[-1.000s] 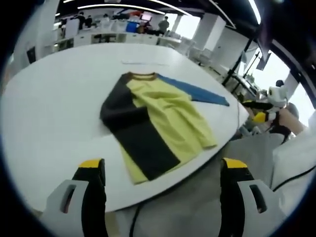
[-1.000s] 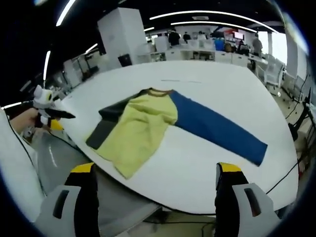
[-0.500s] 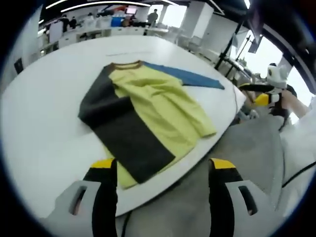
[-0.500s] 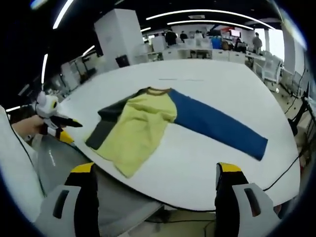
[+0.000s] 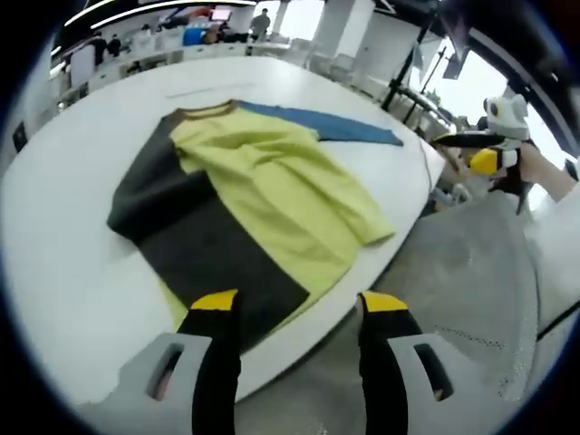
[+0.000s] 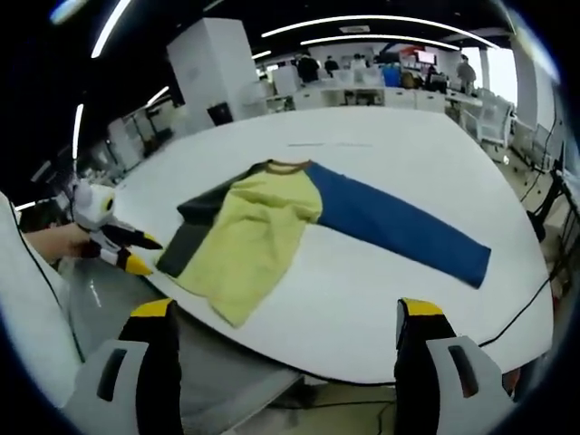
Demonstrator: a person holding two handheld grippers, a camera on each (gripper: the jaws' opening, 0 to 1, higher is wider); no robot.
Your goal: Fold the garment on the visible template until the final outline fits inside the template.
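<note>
Shirt (image 5: 245, 204) lies flat on white table (image 5: 63, 208), near the edge closest to the person; yellow body, dark sleeve folded across the body's near side, blue sleeve (image 6: 399, 231) stretched straight out over bare tabletop; brown collar (image 6: 287, 166) at far end. No template outline can be made out on the table.

Left gripper (image 5: 292, 313) hangs just above the shirt's near hem at table edge; jaws apart, yellow tips either side of the dark sleeve's corner, nothing between them; contact w/ cloth can't be told. In right gripper view the same gripper (image 6: 127, 249) shows at left, held in a hand, tips beside the dark sleeve's end.

Right gripper (image 6: 283, 313) well back from table edge, jaws wide apart, empty; shirt sits ahead of it, apart. In left gripper view it (image 5: 476, 149) shows at right, past table corner, off the cloth.

Grey floor (image 5: 453, 290) below table edge; desks & people far behind.
</note>
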